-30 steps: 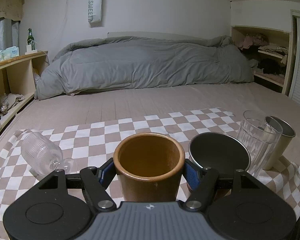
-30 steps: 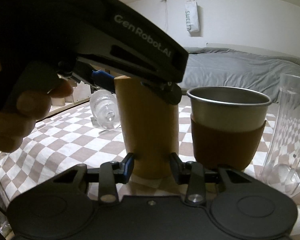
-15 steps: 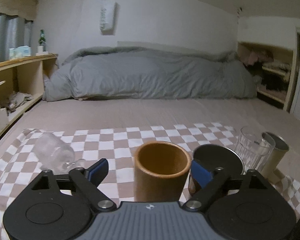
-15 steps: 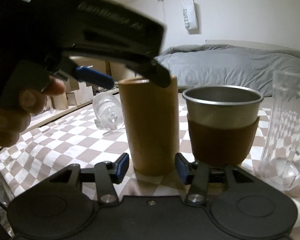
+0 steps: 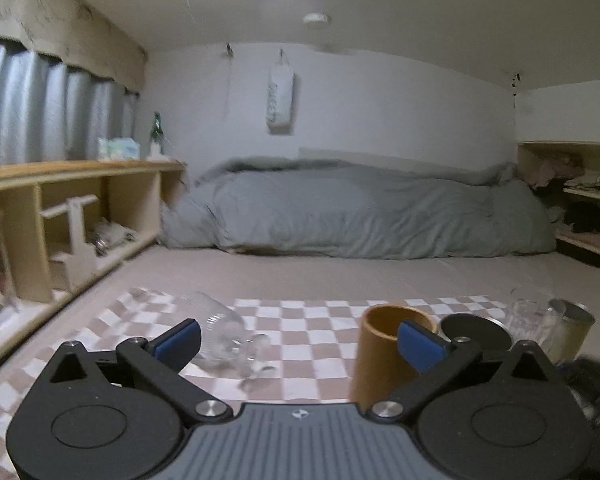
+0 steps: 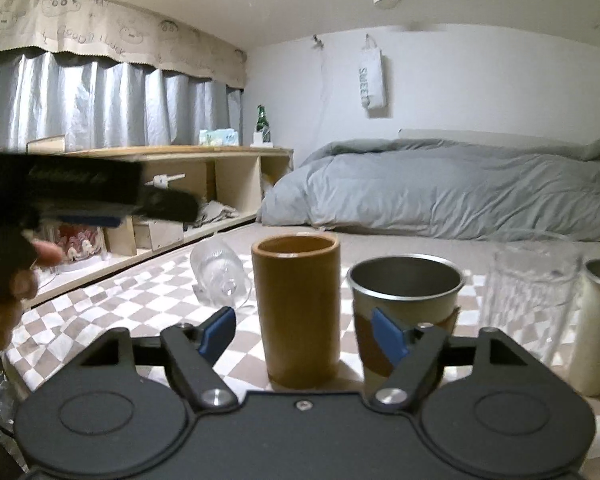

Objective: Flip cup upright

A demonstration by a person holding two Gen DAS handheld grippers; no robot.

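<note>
We see dim, even indoor light, heavy fisheye bending at the edges (corners black), and motion blur throughout the left view.

Left gripper point(image 5: 298, 344): a second ago clamped on the brown cup point(image 5: 384, 354); now jaws spread wide, nothing between them. The cup sits lower right of centre in the left wrist view, smaller than before, partly behind the right blue pad point(image 5: 420, 346).

Right wrist view: left gripper point(image 6: 100, 204) shifts from over the cup point(image 6: 298, 312) to the left edge, mid-height, clear of it. Right gripper point(image 6: 300, 330) jaws now stand wider apart.
</note>
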